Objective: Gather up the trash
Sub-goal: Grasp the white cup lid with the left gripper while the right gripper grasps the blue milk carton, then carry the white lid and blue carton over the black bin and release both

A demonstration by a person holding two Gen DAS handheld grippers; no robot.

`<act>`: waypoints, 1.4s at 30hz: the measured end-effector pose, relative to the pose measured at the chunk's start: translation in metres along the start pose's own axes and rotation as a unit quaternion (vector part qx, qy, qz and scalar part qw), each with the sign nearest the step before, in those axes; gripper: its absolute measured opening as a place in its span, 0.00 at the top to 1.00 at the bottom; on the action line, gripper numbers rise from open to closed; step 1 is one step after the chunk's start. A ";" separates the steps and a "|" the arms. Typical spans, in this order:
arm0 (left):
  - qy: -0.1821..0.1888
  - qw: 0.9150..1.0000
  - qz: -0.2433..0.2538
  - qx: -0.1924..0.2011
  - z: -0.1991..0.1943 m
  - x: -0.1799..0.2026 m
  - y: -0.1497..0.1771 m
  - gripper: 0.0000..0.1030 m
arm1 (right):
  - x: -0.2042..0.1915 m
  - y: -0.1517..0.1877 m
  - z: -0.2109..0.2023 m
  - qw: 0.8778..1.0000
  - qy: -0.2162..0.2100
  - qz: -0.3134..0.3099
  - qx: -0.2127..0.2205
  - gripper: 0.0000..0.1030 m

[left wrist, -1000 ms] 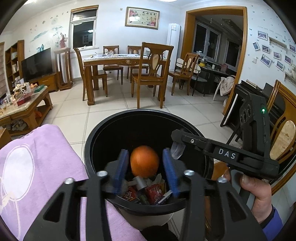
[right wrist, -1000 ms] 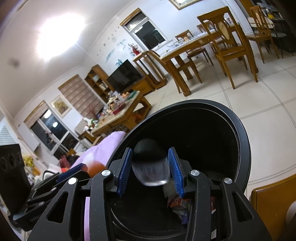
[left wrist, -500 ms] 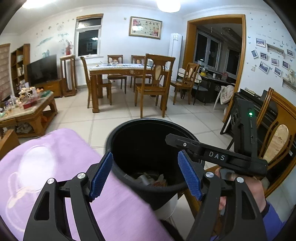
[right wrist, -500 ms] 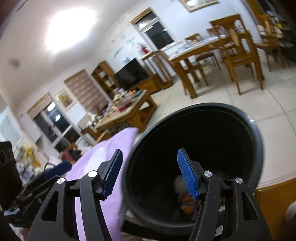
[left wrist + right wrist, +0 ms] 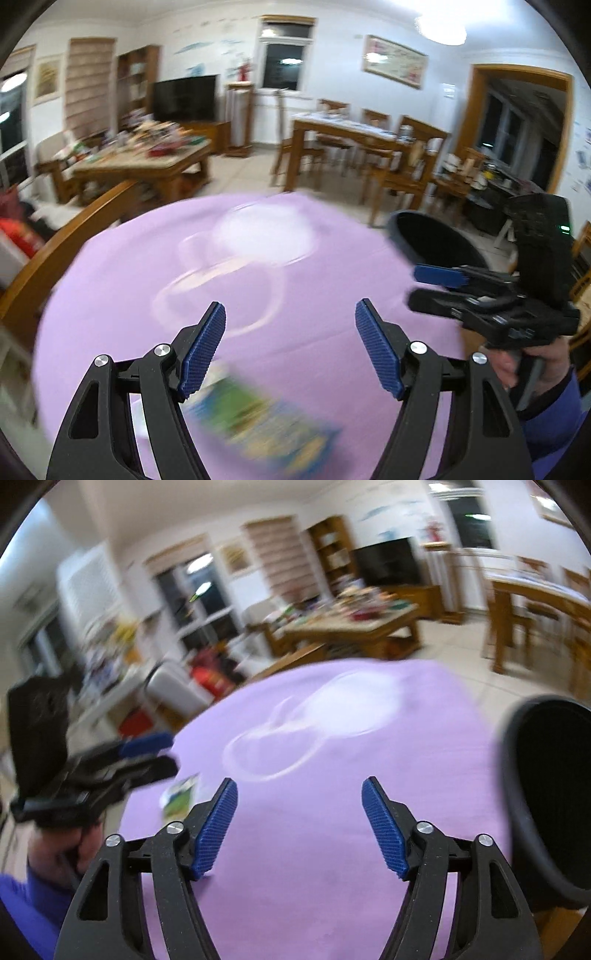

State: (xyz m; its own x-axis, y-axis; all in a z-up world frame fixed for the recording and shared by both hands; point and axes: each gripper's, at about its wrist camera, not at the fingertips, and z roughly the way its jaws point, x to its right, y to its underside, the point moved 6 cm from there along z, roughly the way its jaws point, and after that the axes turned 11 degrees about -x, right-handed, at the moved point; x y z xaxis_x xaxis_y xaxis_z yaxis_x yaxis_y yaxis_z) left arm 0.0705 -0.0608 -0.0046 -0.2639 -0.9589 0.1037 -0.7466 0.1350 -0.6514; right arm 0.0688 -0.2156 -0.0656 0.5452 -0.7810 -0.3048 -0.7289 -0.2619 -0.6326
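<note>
1. Left tool (image 5: 290, 343) stands wide open over the purple desk (image 5: 110, 295), with nothing between its blue pads (image 5: 203, 347).
2. Just below and ahead of its left pad lies a flat green-and-blue wrapper (image 5: 258, 424), blurred; the print cannot be read. It lies on the desk, partly under that finger, and whether the two touch cannot be told.
3. Black bin (image 5: 432, 243) stands off the desk's far right edge, up and right of the left tool, beyond the right tool's tips.
4. Right tool (image 5: 299, 823) has its jaws opening, and nothing is between them; only bare purple cloth shows in the gap.
5. From the right tool, the wrapper (image 5: 181, 797) lies just left of its left pad (image 5: 216, 827), near the desk's left edge. The bin (image 5: 546, 794) is close on its right, beside the desk, its dark inside facing the camera.
6. Both tools point forward and somewhat down at the desk, side by side.
7. Each is held from below by a hand (image 5: 532, 365) in a blue sleeve (image 5: 22, 908), gripping the black handle.
</note>
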 end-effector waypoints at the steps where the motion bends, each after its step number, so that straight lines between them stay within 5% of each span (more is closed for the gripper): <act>1: -0.010 1.000 -0.007 -0.005 -0.003 -0.013 0.007 0.29 | -0.016 0.000 0.008 1.000 -0.005 -0.015 -0.011 0.27; 8: -0.053 0.995 -0.011 -0.083 0.009 -0.074 0.051 0.31 | -0.106 0.015 0.062 0.990 -0.009 -0.115 -0.085 0.23; 15: -0.049 0.989 0.012 -0.136 0.042 -0.084 0.071 0.52 | -0.135 0.037 0.094 0.979 0.006 -0.149 -0.136 0.23; 21: -0.052 0.991 0.016 -0.121 0.045 -0.093 0.074 0.65 | -0.128 0.047 0.103 0.978 0.019 -0.141 -0.150 0.52; 29: -0.045 0.995 -0.012 -0.085 0.032 -0.100 0.067 0.66 | -0.117 0.025 0.096 0.988 -0.020 -0.097 -0.119 0.52; 35: -0.047 0.999 -0.019 -0.017 0.005 -0.083 0.030 0.66 | -0.096 -0.019 0.061 0.997 -0.061 -0.026 -0.028 0.52; 42: -0.039 0.997 -0.005 0.060 -0.016 -0.042 -0.018 0.66 | -0.071 -0.060 0.025 0.995 -0.078 0.019 0.060 0.52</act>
State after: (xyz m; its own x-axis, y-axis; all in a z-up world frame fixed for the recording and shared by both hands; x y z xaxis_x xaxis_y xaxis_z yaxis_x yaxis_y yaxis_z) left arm 0.0855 -0.0185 0.0147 -0.2044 -0.9773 0.0554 -0.6690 0.0982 -0.7367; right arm 0.0844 -0.1304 -0.0238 0.5826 -0.6892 -0.4307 -0.7009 -0.1578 -0.6956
